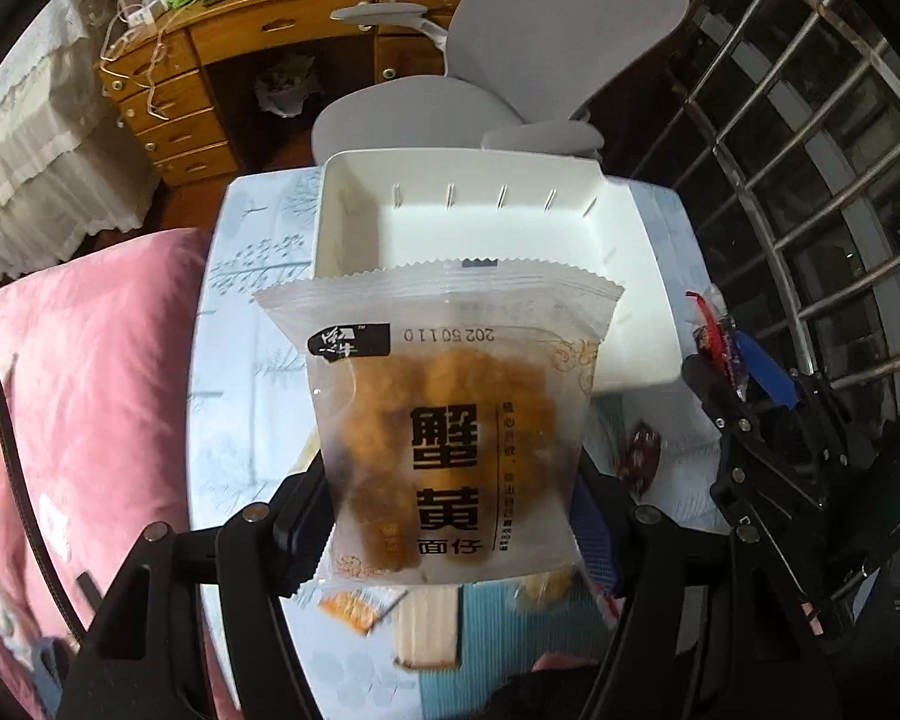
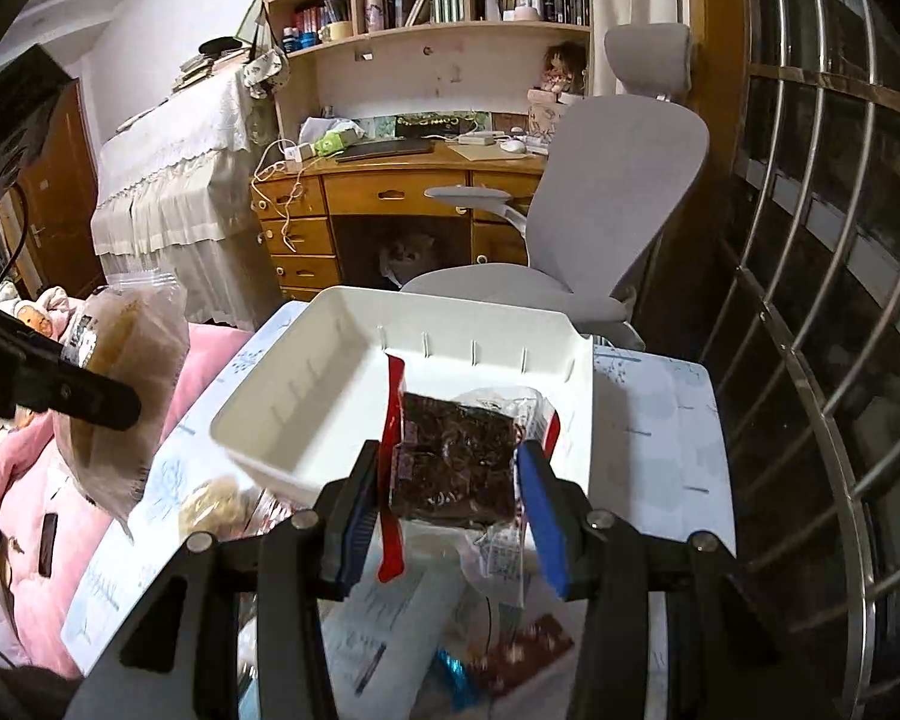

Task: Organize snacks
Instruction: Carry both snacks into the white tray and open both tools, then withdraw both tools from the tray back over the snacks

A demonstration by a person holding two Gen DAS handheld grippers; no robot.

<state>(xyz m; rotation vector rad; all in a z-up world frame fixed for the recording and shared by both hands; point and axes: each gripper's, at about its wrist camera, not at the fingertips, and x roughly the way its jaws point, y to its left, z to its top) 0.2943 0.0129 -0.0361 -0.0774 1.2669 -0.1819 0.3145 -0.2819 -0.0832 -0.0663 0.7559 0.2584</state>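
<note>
The left gripper [image 1: 450, 516] pinches a frosted snack packet [image 1: 444, 420] by its lower part, the packet standing up between the two black fingers, with orange-brown pieces showing through the film. Only the left wrist view shows its printed front with large dark characters and a date line near the top seal. Behind it sits a white plastic bin [image 1: 630, 312] on a small table with a pale blue patterned cloth [image 1: 240, 360]; from here the bin's floor looks bare.

The right gripper [image 2: 450, 498] clamps a clear packet of dark brown snack [image 2: 456, 456] with a red strip down its left edge, its blue-padded fingers pressing on both sides. This packet hangs over the near right part of the bin [image 2: 306, 384]. In the left wrist view the right gripper [image 1: 744, 378] appears only at the right edge, with a glimpse of red wrapper.

The right wrist view shows the left gripper [image 2: 78, 390] from the side, at the left and beside the bin, with its packet [image 2: 126, 372] seen end-on. It also shows more loose snacks [image 2: 216, 510] lying on the cloth in front of the bin, a grey office chair [image 2: 618, 180] and a wooden desk [image 2: 390, 198] with bookshelves beyond. A pink blanket [image 1: 90, 372] lies left of the table.
</note>
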